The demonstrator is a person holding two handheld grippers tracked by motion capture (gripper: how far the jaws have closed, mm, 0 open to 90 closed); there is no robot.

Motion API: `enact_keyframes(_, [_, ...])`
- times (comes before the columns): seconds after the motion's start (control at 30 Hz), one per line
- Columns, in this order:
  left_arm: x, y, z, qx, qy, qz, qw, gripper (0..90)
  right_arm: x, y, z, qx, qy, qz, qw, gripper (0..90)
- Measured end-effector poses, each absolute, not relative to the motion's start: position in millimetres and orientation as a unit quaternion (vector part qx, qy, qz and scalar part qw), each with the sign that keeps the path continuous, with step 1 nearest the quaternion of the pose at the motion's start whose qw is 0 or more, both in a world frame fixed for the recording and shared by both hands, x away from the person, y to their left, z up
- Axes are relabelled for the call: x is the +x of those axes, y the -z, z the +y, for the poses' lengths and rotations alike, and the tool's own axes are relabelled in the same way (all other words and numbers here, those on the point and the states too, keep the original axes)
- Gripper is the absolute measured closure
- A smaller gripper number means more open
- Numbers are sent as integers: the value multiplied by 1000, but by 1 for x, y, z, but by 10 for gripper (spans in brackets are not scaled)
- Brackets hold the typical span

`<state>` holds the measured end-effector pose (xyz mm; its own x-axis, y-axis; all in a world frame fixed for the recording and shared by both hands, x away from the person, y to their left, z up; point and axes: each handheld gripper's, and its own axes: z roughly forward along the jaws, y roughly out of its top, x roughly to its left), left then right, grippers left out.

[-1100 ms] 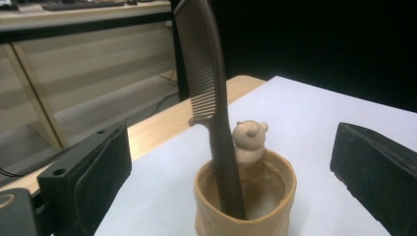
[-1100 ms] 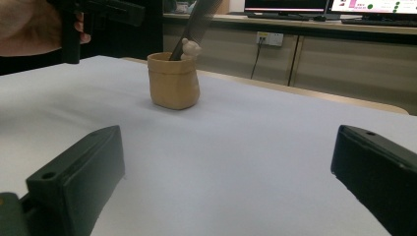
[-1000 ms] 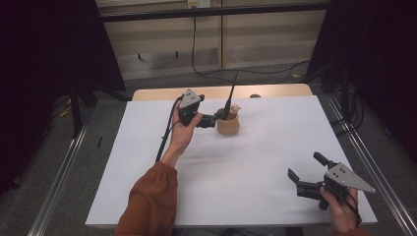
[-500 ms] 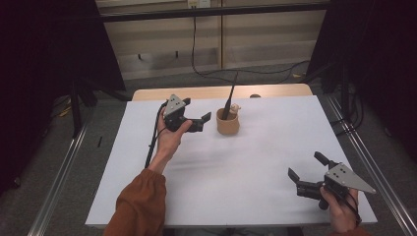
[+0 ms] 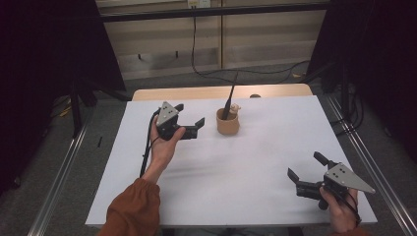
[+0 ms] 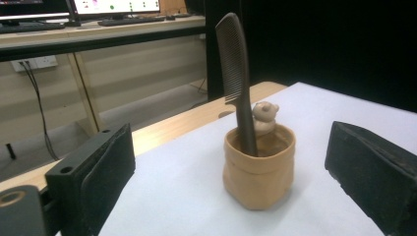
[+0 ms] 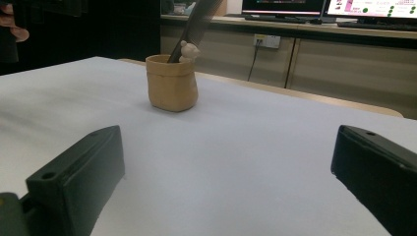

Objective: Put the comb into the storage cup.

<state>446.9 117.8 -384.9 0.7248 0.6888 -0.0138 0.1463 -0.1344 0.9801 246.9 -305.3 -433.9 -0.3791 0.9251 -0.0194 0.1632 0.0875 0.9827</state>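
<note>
A small tan pot point(image 5: 228, 124) point(image 6: 258, 167) point(image 7: 172, 82) with a little bear figure on its rim stands at the back middle of the white table. A dark comb point(image 5: 229, 99) point(image 6: 237, 73) point(image 7: 193, 24) stands upright inside it. My left gripper point(image 5: 189, 120) point(image 6: 236, 177) is open a short way left of the pot, jaws pointing at it, nothing between them. My right gripper point(image 5: 307, 166) point(image 7: 226, 172) rests open near the front right corner, empty, facing the pot from afar.
The white table top point(image 5: 236, 167) ends on a strip of bare wood point(image 5: 196, 92) at the back. Metal rails point(image 5: 59, 182) run along both sides of the table. Desks with monitors point(image 7: 373, 7) stand beyond the far edge.
My left gripper drew back from the pot to the left and a little toward me, open throughout. The comb stays in the pot. The right gripper has not moved.
</note>
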Motion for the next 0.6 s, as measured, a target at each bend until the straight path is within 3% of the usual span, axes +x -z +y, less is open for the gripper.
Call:
enact_keyframes(0.23, [434, 390, 126, 707, -252, 298, 589, 37, 248, 434, -305, 428, -526, 639, 363, 0])
enact_keyframes(0.6, [416, 394, 135, 703, -237, 297, 601, 37, 248, 434, -305, 429, -524, 638, 366, 0])
